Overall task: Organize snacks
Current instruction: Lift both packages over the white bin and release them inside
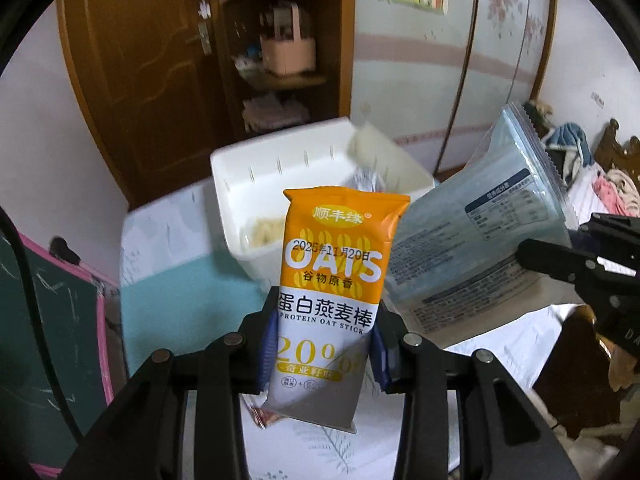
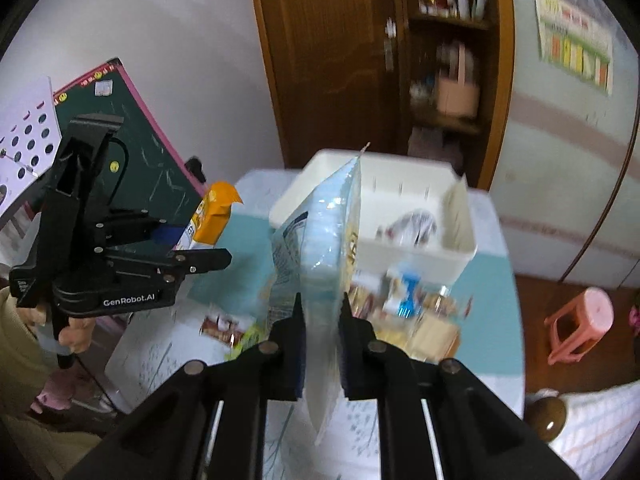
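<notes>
An orange-and-white foil oat-stick packet (image 1: 330, 304) is clamped upright by the left gripper (image 1: 326, 354); a pale-blue plastic snack bag (image 2: 320, 280) is pinched edge-on by the right gripper (image 2: 321, 344). The white rectangular plastic bin (image 1: 256, 184) lies ahead of and below both.

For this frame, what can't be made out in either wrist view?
- White bin contents: blurred in both views, partly hidden by the oat stick packet in the left wrist view and by the pale blue packet in the right.
- Loose snacks on the table: motion blur, labels unreadable.
- Pale blue packet's front: edge-on in the right view; only its back shows in the left.
- Shelf items: too blurred.
</notes>
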